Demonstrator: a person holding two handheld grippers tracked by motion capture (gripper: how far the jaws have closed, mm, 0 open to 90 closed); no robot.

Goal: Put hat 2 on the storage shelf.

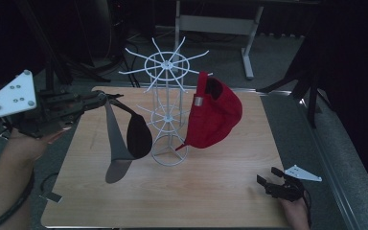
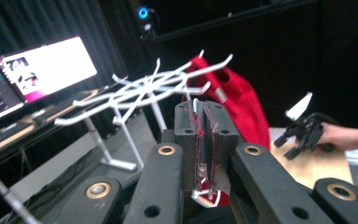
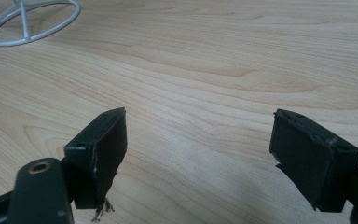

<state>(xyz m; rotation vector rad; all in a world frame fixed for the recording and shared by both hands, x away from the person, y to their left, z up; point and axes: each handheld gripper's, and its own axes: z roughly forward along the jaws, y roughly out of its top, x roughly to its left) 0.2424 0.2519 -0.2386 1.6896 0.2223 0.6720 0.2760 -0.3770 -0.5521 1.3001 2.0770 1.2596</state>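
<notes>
The grey and black cap (image 1: 127, 139) hangs in the air over the left part of the table (image 1: 211, 191), at about nine o'clock from the white wire rack (image 1: 168, 110) and just beside its lower ring. It dangles brim down, clear of the wood, with its shadow below it. The left gripper (image 1: 106, 98) holds it by the top edge, jaws pressed together on the fabric; in the left gripper view the pads (image 2: 193, 140) meet with only a thin strip of material between them. The gripper points toward three o'clock, at the level of the rack's upper spokes. A red cap (image 1: 213, 115) already hangs on the rack at its three o'clock side. At five o'clock, near the table's right front corner, the right gripper (image 1: 264, 182) rests low with its jaws spread wide over bare wood and nothing between them.
</notes>
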